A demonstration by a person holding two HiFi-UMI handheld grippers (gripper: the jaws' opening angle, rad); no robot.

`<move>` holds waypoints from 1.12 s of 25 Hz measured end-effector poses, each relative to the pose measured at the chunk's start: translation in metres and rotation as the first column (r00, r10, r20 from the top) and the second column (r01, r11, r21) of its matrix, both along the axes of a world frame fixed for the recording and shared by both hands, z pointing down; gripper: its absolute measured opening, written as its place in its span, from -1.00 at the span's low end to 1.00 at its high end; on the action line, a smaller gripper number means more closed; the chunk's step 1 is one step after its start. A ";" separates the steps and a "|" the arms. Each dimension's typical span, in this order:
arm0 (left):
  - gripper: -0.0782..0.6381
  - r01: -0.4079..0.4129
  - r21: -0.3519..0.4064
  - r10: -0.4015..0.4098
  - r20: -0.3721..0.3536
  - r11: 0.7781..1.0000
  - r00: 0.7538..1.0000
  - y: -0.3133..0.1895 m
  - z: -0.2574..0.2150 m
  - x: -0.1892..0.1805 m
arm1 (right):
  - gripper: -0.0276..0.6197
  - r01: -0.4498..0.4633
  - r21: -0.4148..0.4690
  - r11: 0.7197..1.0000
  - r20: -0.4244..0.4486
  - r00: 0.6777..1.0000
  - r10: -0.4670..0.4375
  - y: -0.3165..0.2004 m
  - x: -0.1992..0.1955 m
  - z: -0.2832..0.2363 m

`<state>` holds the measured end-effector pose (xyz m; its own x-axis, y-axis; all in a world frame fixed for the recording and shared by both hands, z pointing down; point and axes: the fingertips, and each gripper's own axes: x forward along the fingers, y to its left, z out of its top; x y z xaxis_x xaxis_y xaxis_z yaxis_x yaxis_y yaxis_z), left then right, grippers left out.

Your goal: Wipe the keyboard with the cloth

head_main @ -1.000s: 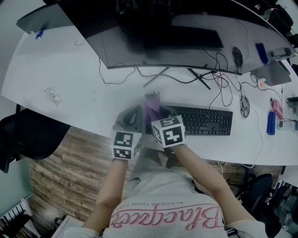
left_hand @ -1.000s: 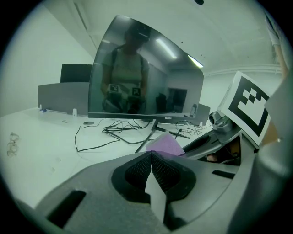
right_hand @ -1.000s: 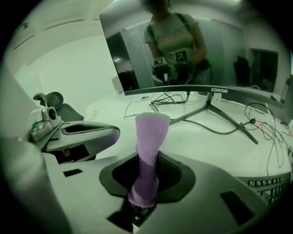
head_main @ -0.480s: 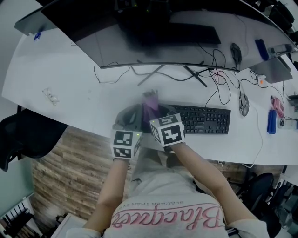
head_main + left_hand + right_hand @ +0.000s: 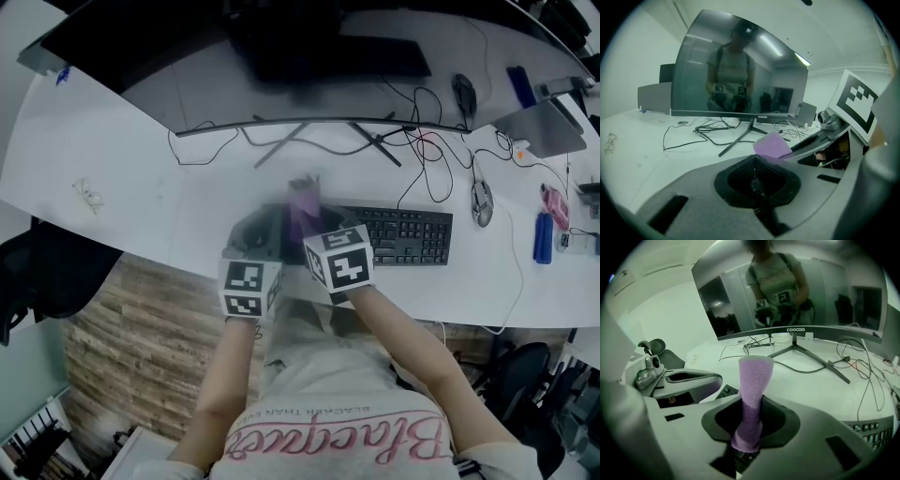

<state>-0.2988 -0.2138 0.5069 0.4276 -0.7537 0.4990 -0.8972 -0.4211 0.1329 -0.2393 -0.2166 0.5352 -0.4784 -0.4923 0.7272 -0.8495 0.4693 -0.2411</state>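
Since a second earlier, both grippers had barely shifted, while the keyboard [image 5: 403, 236] and monitor [image 5: 187, 56] had slid slightly up and left in the head view. The right gripper [image 5: 750, 416] had its jaws clamped on the purple cloth [image 5: 752, 380], which stood up twisted from between them. The left gripper [image 5: 754, 159] had its jaws pressed together with nothing between them, the cloth showing just beyond their tip, to the right. In the head view both grippers sat side by side at mid-frame, with the cloth over the keyboard's left end on the white desk [image 5: 122, 159]. Cables [image 5: 427, 141] trailed below the monitor.
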 end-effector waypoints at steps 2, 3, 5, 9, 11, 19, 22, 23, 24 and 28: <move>-0.77 -0.004 -0.002 0.004 0.001 1.000 1.000 0.000 0.000 0.008 | -0.66 -0.005 0.001 1.000 -0.001 1.000 0.005 0.000 0.009 0.000; -0.77 -0.007 -0.001 0.007 0.002 1.000 1.000 0.000 0.001 0.013 | -0.66 -0.007 0.002 1.000 -0.003 1.000 0.007 0.001 0.013 0.000; -0.77 -0.011 0.000 0.011 0.002 1.000 1.000 0.000 0.001 0.021 | -0.66 -0.011 0.003 1.000 -0.004 1.000 0.011 0.001 0.022 0.000; -0.77 -0.016 -0.005 0.016 0.009 1.000 1.000 0.002 0.003 0.035 | -0.66 -0.017 0.005 1.000 -0.008 1.000 0.017 0.002 0.039 0.001; -0.77 -0.019 -0.006 0.019 0.010 1.000 1.000 0.004 0.003 0.043 | -0.66 -0.019 0.007 1.000 -0.009 1.000 0.019 0.003 0.046 0.001; -0.77 -0.027 -0.008 0.027 0.021 1.000 0.999 0.008 0.002 0.073 | -0.66 -0.030 0.012 0.999 -0.014 0.999 0.030 0.004 0.079 0.000; -0.77 -0.035 -0.015 0.035 0.025 0.999 0.999 0.009 0.001 0.085 | -0.66 -0.046 0.009 0.999 -0.014 0.999 0.046 0.004 0.095 0.000; -0.77 -0.038 -0.015 0.039 0.025 0.999 0.999 0.009 0.001 0.090 | -0.66 -0.051 0.008 0.999 -0.014 0.999 0.051 0.003 0.101 0.000; -0.77 -0.042 -0.014 0.042 0.026 0.999 0.999 0.009 0.002 0.094 | -0.66 -0.053 0.008 0.999 -0.015 0.998 0.054 0.003 0.107 0.000; -0.77 -0.054 -0.008 0.054 0.022 0.999 0.998 0.007 0.001 0.114 | -0.66 -0.050 0.020 0.999 -0.033 0.998 0.051 0.004 0.127 0.000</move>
<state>-0.1849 -0.2066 0.5083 0.4562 -0.7262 0.5144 -0.8761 -0.4679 0.1164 -0.1124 -0.2125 0.5350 -0.4283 -0.5293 0.7324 -0.8796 0.4300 -0.2036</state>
